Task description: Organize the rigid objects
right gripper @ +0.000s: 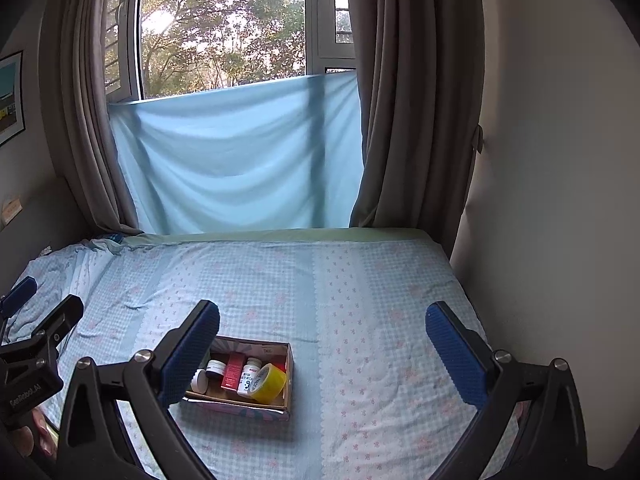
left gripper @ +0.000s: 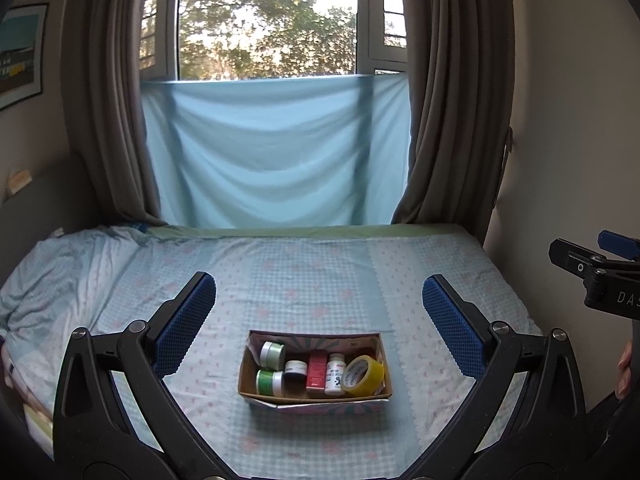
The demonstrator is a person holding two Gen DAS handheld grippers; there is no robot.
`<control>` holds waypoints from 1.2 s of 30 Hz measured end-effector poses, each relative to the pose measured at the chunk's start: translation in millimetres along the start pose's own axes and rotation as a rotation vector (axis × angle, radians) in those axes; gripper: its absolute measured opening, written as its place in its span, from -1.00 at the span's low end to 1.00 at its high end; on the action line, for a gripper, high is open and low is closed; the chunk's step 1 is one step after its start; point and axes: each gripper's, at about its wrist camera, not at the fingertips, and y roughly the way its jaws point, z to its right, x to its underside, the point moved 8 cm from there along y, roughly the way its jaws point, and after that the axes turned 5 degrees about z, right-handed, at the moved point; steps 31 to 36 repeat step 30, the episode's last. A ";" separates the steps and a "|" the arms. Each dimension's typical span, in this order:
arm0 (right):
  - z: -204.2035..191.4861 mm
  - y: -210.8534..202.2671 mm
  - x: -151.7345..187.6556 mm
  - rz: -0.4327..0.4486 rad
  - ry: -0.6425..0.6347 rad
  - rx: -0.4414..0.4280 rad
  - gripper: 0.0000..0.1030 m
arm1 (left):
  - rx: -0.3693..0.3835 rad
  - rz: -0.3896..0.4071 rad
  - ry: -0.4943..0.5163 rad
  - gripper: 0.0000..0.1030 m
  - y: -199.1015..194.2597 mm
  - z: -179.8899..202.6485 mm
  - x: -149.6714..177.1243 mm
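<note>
A shallow cardboard box (left gripper: 372, 397) lies on the bed and holds two green-and-white jars (left gripper: 271, 382), a small dark jar (left gripper: 295, 369), a red carton (left gripper: 317, 368), a white pill bottle (left gripper: 334, 372) and a yellow tape roll (left gripper: 362, 375). The box shows in the right wrist view (right gripper: 289, 372) with the tape roll (right gripper: 270, 388) and the pill bottle (right gripper: 248, 376). My left gripper (left gripper: 320, 320) is open and empty, held above the box. My right gripper (right gripper: 322, 340) is open and empty, to the right of the box.
The bed (left gripper: 320, 272) carries a light blue checked sheet, rumpled at the left (left gripper: 60, 280). A blue cloth (left gripper: 276, 152) hangs under the window between grey curtains. A wall (right gripper: 560, 200) closes the right side. The right gripper's body shows at the left wrist view's right edge (left gripper: 600, 276).
</note>
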 end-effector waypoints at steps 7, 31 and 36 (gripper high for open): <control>0.4 0.9 -0.6 0.000 0.000 0.000 1.00 | -0.004 0.013 0.001 1.00 2.1 -0.8 1.3; -5.2 23.7 10.1 -0.052 -0.015 0.005 1.00 | -0.041 0.036 -0.032 1.00 18.2 -9.7 5.4; -5.2 23.7 10.1 -0.052 -0.015 0.005 1.00 | -0.041 0.036 -0.032 1.00 18.2 -9.7 5.4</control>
